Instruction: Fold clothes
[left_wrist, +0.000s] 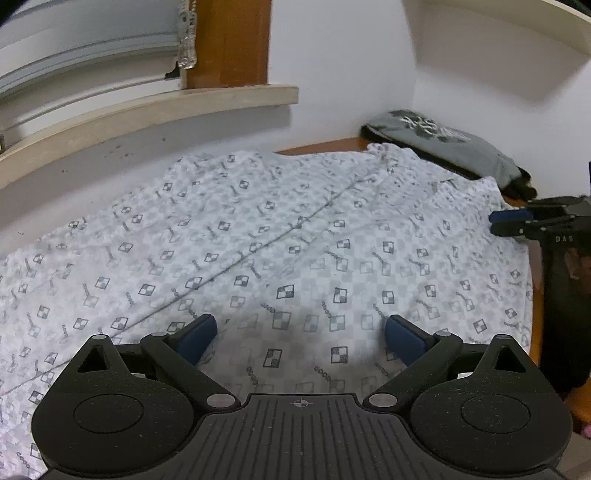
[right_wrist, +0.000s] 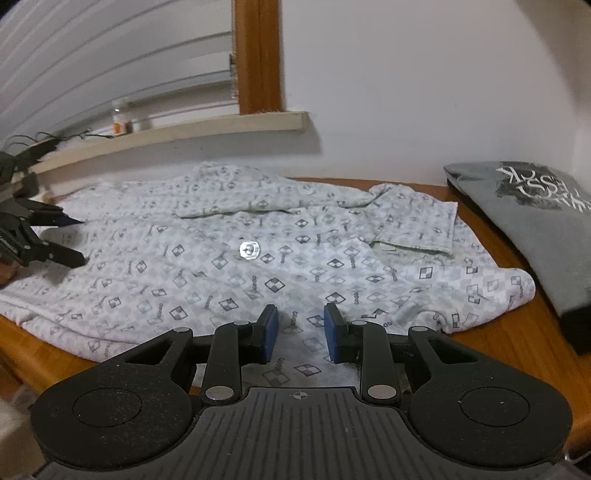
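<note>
Left wrist: "DAS" lettering on right gripper

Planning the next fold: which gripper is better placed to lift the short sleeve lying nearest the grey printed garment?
Right. The right gripper hovers over the white checked shirt with that sleeve just ahead; the left gripper is at the shirt's far end.

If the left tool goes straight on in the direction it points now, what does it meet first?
Most likely the patterned shirt spread on the table. The left tool points down at it with open jaws and nothing between them. How far above the cloth it is remains unclear.
</note>
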